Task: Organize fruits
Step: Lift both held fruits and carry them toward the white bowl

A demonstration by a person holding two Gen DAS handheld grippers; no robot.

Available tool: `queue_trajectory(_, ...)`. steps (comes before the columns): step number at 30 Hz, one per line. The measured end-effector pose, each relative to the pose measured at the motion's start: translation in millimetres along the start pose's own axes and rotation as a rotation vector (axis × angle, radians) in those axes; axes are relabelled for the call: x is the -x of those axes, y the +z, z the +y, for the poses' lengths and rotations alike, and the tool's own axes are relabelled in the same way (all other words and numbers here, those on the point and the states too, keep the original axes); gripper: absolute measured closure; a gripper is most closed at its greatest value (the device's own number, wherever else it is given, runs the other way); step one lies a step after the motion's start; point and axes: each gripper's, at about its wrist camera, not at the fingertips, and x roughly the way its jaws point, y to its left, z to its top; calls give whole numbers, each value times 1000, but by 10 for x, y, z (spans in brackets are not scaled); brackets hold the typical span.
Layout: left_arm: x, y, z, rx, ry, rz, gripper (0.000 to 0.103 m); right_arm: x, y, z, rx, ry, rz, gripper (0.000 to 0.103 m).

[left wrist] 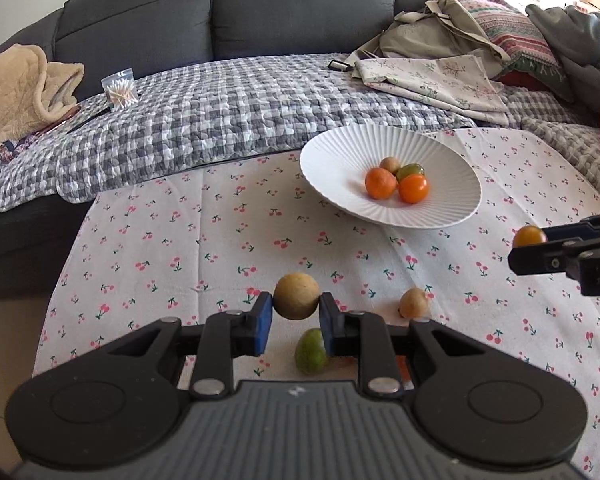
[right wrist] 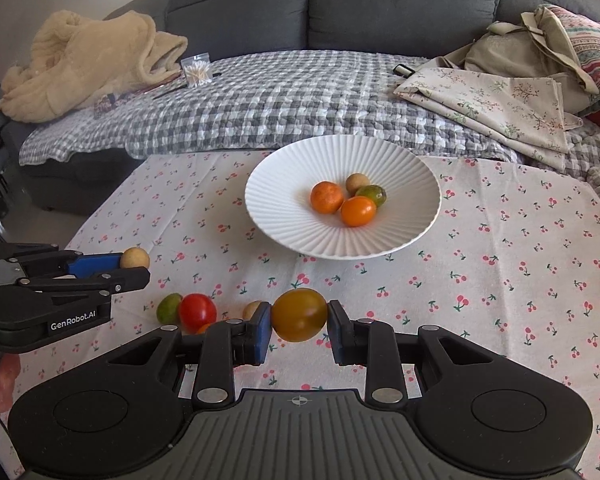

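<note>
Left wrist view: the left gripper (left wrist: 296, 312) pinches a tan round fruit (left wrist: 296, 295) above the tablecloth's (left wrist: 220, 240) near edge. The right gripper (right wrist: 299, 322) clamps an olive-orange tomato (right wrist: 299, 314). The white plate (right wrist: 284, 184) toward the far edge holds four fruits.

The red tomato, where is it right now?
In the right wrist view the red tomato lies on the cherry-print tablecloth at lower left, touching a green fruit, just below the left gripper.

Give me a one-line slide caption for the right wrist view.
Right gripper holding an amber tomato short of the white plate of fruit; left gripper alongside holding a tan fruit.
</note>
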Motion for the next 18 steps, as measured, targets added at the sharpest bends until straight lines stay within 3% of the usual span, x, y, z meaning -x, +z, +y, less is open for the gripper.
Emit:
queue_trajectory(11, -236, 305, -128, 28, -46, -43, 80, 84, 230, -544, -139, -49, -77, 75)
queue_trajectory(18, -421, 467, -360, 7, -72, -59, 80, -138, 312, -604, -150, -65, -75, 75)
